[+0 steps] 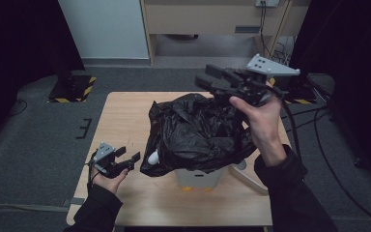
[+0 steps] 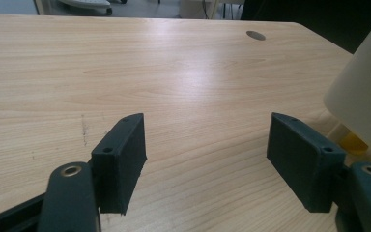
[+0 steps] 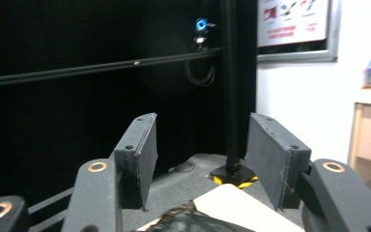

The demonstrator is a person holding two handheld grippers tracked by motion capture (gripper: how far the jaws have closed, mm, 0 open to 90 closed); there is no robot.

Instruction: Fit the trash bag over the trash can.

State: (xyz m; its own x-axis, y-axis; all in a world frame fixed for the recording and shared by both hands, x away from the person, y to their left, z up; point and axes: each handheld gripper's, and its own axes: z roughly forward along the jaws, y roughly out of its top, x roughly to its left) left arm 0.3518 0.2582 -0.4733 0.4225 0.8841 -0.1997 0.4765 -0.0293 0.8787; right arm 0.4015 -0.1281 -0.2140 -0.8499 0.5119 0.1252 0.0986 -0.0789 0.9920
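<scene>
A crumpled black rubbish bag (image 1: 198, 130) is draped over a white bin (image 1: 198, 178) in the middle of the wooden table (image 1: 125, 116). My right gripper (image 1: 204, 76) is held up above the bag's back right edge, pointing left, open with nothing between its jaws. In the right gripper view, the right gripper (image 3: 200, 140) faces a dark curtain, with a bit of the bag (image 3: 188, 223) below. My left gripper (image 1: 128, 154) rests low at the table's front left, open and empty, just left of the bag. In the left gripper view, the left gripper (image 2: 205, 125) looks across bare wood, with the bin (image 2: 362, 92) at the right.
A rounded white part (image 1: 153, 157) pokes out under the bag's left side. A flat white piece (image 1: 246, 176) lies on the table right of the bin. The table has a cable hole (image 2: 255, 35) at its far side. Dark curtains and stand bases ring the table.
</scene>
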